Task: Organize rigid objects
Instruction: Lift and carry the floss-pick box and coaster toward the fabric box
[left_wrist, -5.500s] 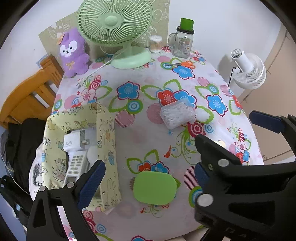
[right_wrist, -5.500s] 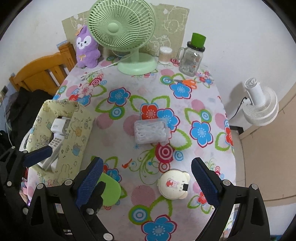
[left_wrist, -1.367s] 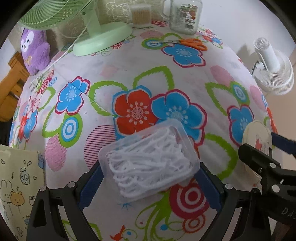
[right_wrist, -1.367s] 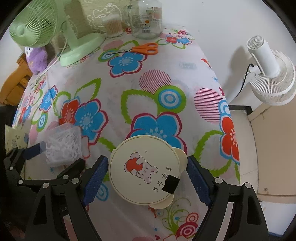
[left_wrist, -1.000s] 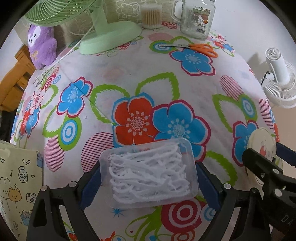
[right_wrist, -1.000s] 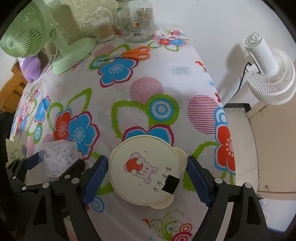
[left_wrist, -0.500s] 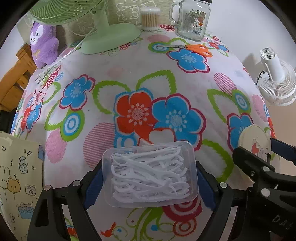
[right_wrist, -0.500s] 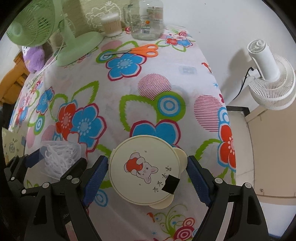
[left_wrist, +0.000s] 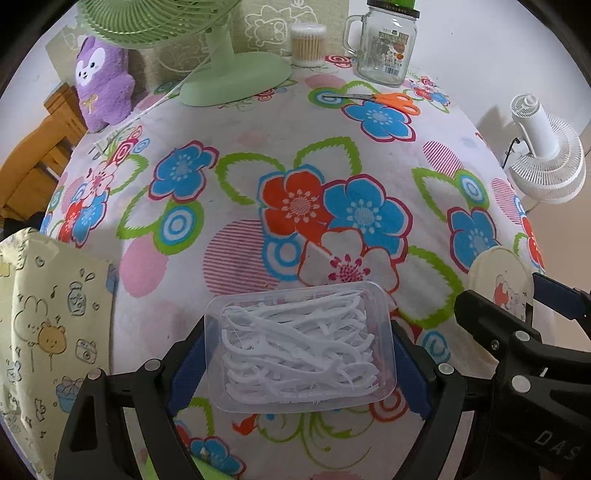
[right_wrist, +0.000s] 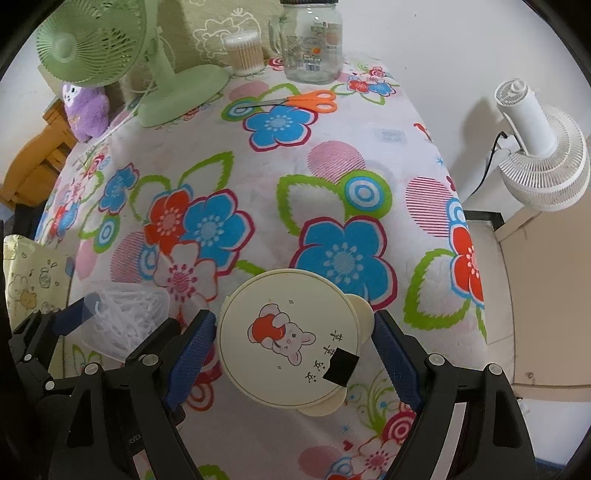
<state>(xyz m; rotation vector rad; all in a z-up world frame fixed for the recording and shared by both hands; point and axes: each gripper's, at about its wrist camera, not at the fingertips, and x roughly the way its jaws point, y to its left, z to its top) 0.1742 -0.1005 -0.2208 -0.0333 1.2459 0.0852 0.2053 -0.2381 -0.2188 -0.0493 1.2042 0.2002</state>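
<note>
I judge the task partly done: both pickups are made, but neither item has gone into the yellow storage bag (left_wrist: 44, 332), whose inside I cannot see from here.

Landmark: that bag, at the left edge of the worktop (left_wrist: 258, 147).

Left gripper (left_wrist: 299, 365): the fingers (left_wrist: 188, 362) are clenched on the clear floss-pick box (left_wrist: 299, 343), one blue pad pressed to each short end. The box sits squarely between the pads, its long side across the view, just right of the bag and seemingly clear of the cloth, though I cannot confirm the gap.

Right gripper (right_wrist: 291, 354): further right of the bag, beyond the box, the fingers (right_wrist: 190, 350) are grasping the round cream case (right_wrist: 288, 339) with the rabbit print. The pads bear on its left and right rim; its hinge tabs point away to the right and down.

Left to do, as I read it: carry both leftward to the bag and set them in. The scissors (right_wrist: 295, 101), far from the bag near the jar (right_wrist: 314, 40), are untouched
</note>
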